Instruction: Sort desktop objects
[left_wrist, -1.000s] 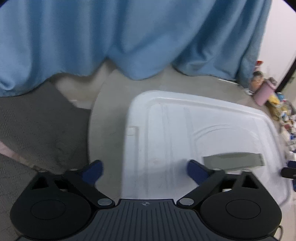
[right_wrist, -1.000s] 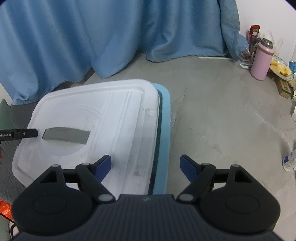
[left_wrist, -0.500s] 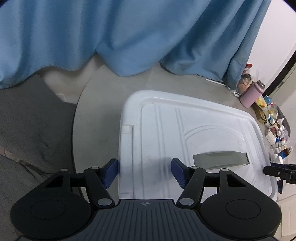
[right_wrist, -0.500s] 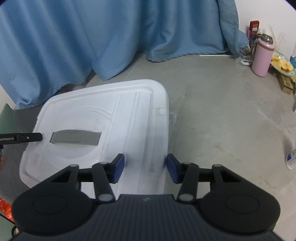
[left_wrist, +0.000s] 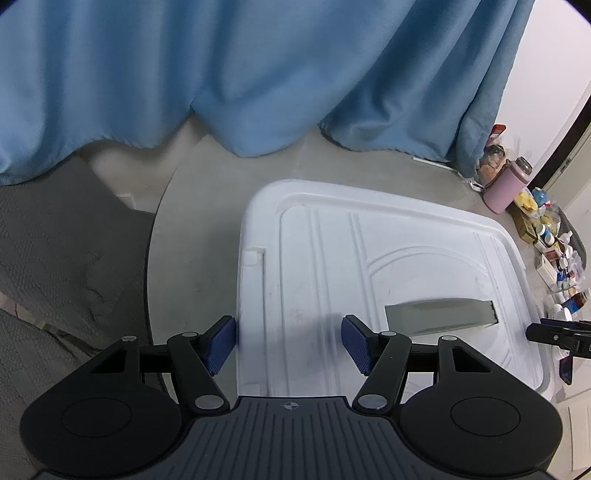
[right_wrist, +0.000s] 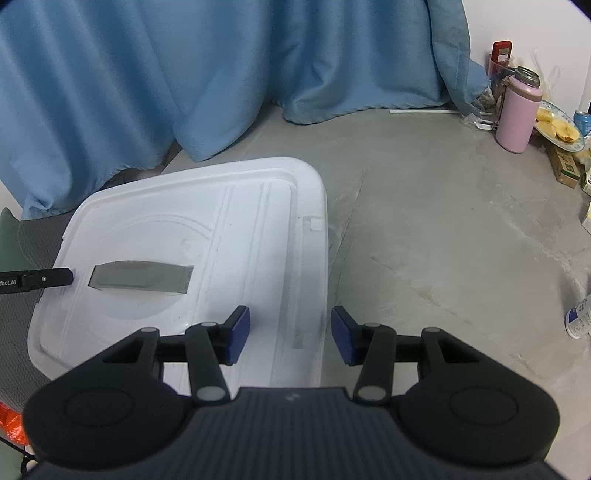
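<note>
A white plastic box lid (left_wrist: 369, 258) with a grey handle (left_wrist: 439, 314) lies flat on the floor; it also shows in the right wrist view (right_wrist: 192, 240), handle (right_wrist: 140, 277) at its left. My left gripper (left_wrist: 288, 345) straddles the lid's left edge, partly closed around it. My right gripper (right_wrist: 290, 334) straddles the lid's right edge, partly closed around it. Whether the pads touch the lid I cannot tell. Each gripper's tip shows in the other view: the right one (left_wrist: 554, 334), the left one (right_wrist: 37, 280).
A blue curtain (right_wrist: 184, 74) hangs behind. A pink bottle (right_wrist: 517, 114), a plate of food (right_wrist: 557, 127) and several small boxes and bottles (left_wrist: 554, 254) stand at the right on the grey floor (right_wrist: 443, 221). A grey mat (left_wrist: 55, 258) lies left.
Both grippers have narrowed from wide open around the lid's side edges. The blue box rim that showed under the lid's right edge a second ago is out of sight.
</note>
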